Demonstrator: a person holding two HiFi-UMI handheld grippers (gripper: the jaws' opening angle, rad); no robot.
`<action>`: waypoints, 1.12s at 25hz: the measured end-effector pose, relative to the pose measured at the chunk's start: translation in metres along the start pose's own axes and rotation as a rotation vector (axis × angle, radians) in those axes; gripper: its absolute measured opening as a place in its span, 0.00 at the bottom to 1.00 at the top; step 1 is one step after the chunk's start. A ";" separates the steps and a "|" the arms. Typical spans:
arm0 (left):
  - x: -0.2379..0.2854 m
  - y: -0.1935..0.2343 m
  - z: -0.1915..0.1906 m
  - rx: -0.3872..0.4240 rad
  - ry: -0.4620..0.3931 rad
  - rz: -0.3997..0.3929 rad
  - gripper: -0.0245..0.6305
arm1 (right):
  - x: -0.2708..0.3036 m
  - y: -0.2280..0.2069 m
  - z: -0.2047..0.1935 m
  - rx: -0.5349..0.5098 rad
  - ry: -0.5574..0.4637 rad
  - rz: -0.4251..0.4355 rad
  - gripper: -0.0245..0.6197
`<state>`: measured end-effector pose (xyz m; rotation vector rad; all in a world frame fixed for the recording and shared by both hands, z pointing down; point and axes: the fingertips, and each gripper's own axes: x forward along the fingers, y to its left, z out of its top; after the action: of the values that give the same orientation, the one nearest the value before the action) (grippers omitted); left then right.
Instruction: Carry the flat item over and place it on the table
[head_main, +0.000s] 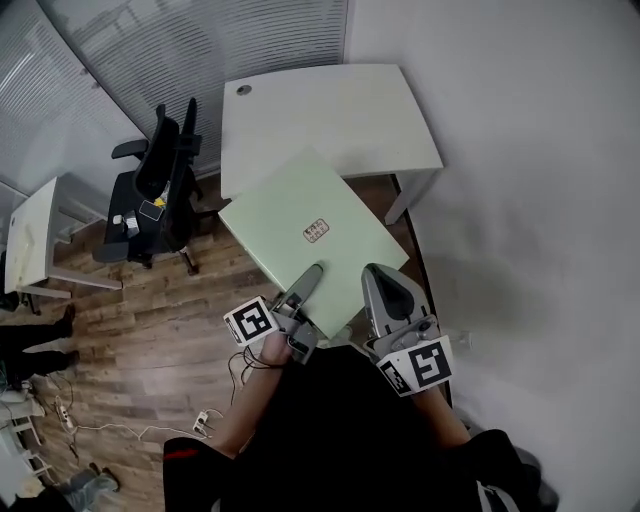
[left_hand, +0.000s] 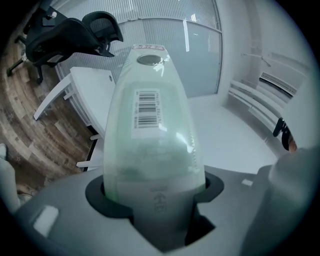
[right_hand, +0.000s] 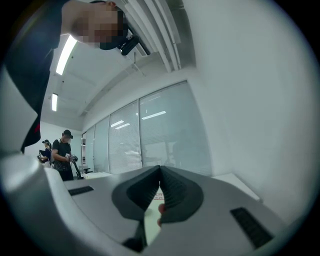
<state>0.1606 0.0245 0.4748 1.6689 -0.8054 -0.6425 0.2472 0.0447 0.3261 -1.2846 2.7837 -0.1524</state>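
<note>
Firmly, left gripper (head_main: 306, 283) and right gripper (head_main: 384, 288) fingers clamp a pale-green, labelled flat board (head_main: 290, 215).

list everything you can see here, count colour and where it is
flat board: one, pale green, held in the air in front of the desk
label: one, red and white, on top of the board
desk: one, white, ahead by the wall
office chair: one, black, left of the desk
small table: one, white, far left
power strip: one, white, on the wooden floor with cables
left gripper: one, grey, clamped on the board's near edge
right gripper: one, grey, clamped on the same edge
</note>
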 end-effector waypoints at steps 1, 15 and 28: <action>0.002 0.001 -0.001 0.014 0.003 0.004 0.51 | -0.001 -0.004 -0.001 0.003 0.004 0.000 0.04; 0.053 0.044 0.002 -0.066 0.029 0.064 0.50 | 0.019 -0.050 -0.024 0.020 0.075 -0.045 0.04; 0.126 0.084 0.071 -0.088 -0.012 0.087 0.50 | 0.121 -0.084 -0.005 -0.060 0.110 0.083 0.04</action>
<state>0.1694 -0.1300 0.5394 1.5433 -0.8418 -0.6188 0.2320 -0.1011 0.3380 -1.2061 2.9506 -0.1393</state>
